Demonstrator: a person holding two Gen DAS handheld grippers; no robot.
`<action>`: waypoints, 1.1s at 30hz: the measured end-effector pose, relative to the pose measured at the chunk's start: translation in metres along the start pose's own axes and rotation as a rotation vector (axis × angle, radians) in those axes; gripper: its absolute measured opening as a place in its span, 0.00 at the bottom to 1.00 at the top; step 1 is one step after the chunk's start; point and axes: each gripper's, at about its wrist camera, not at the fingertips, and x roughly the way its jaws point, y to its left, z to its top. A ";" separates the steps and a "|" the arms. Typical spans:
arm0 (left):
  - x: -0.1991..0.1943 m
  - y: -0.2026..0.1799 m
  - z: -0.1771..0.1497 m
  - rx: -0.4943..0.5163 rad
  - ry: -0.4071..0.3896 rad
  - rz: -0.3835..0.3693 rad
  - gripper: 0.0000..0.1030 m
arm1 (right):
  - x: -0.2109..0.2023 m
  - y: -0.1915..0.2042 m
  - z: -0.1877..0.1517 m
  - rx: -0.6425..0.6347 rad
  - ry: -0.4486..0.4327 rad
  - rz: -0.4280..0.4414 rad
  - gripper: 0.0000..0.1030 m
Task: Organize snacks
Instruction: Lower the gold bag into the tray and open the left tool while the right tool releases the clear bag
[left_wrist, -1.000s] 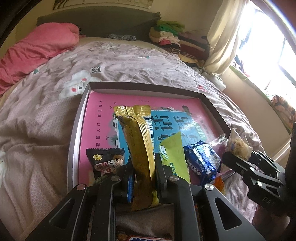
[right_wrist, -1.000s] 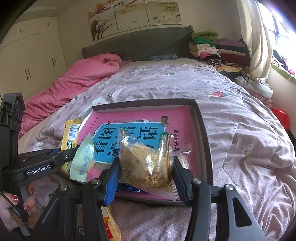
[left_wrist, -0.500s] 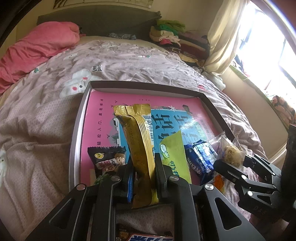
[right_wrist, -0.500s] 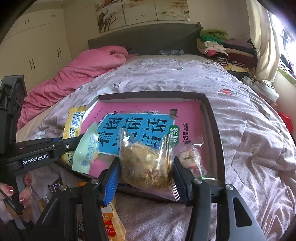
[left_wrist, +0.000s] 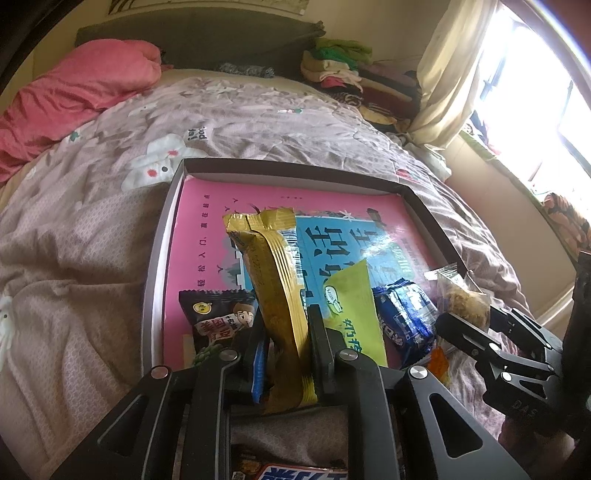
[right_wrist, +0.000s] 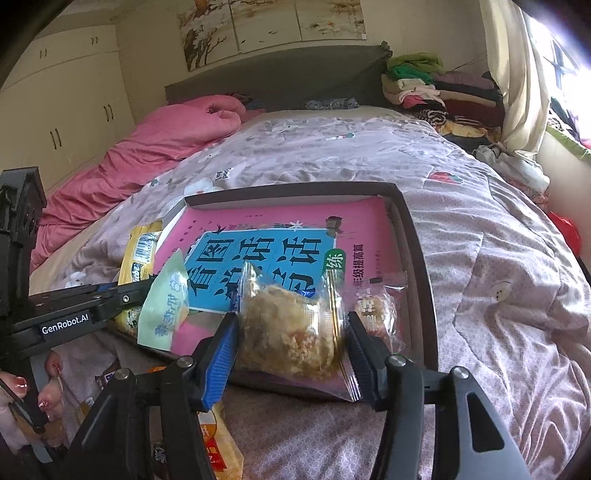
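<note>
Right hand-held gripper (right_wrist: 290, 332) jaws just opening around clear snack bag (right_wrist: 291, 332), tray (right_wrist: 417, 266) nearer

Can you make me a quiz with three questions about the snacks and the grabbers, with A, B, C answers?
1. Where does the pink book lie?
A. in the tray
B. on the pink quilt
C. on the windowsill

2. What colour is the long packet in the left gripper?
A. red
B. gold
C. white

3. What is between the right gripper's jaws?
A. nothing
B. a spoon
C. a clear bag of crumbly snack

Answers:
1 A: the tray's dark rim runs all round the book.
2 B: the packet is shiny yellow-gold with a barcode.
3 C: the clear bag sits between the blue pad and the black one; those jaws have just been opening a little.
</note>
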 end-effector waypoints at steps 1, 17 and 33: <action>0.000 0.000 0.000 -0.001 0.000 0.001 0.20 | 0.000 0.000 0.000 0.000 -0.001 -0.003 0.55; -0.001 0.005 0.000 -0.015 0.010 0.006 0.26 | -0.013 -0.006 -0.003 0.028 -0.014 -0.015 0.55; -0.004 0.005 0.000 -0.020 0.016 0.001 0.36 | -0.015 -0.008 -0.008 0.021 0.001 -0.069 0.55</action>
